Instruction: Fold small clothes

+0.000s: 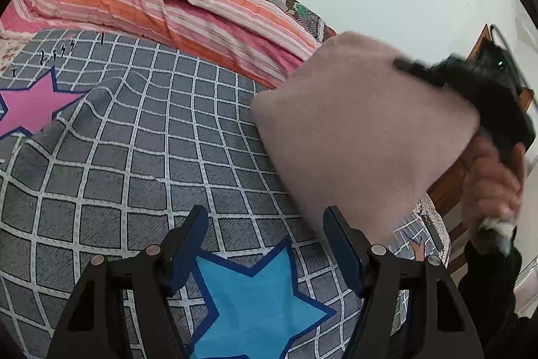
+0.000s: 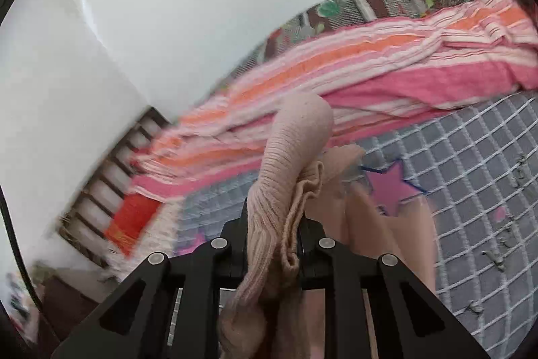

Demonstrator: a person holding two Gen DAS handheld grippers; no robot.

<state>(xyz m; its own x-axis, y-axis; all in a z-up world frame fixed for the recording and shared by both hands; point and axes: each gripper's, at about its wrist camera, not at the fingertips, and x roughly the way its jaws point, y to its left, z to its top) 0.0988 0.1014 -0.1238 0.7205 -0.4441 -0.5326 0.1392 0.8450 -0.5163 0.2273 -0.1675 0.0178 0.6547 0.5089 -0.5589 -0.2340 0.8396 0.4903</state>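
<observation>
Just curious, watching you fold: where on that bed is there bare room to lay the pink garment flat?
The checked sheet lies bare between the pink star, the blue star and the striped blanket, which crowds the far edge.

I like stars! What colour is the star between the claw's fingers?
Bright blue fabric star, clearest in the left wrist view.

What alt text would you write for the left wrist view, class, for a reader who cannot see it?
A pale pink knitted garment hangs from the right gripper, held up by a hand above a grey checked bedspread. The empty left gripper stands open over a blue star.
</observation>
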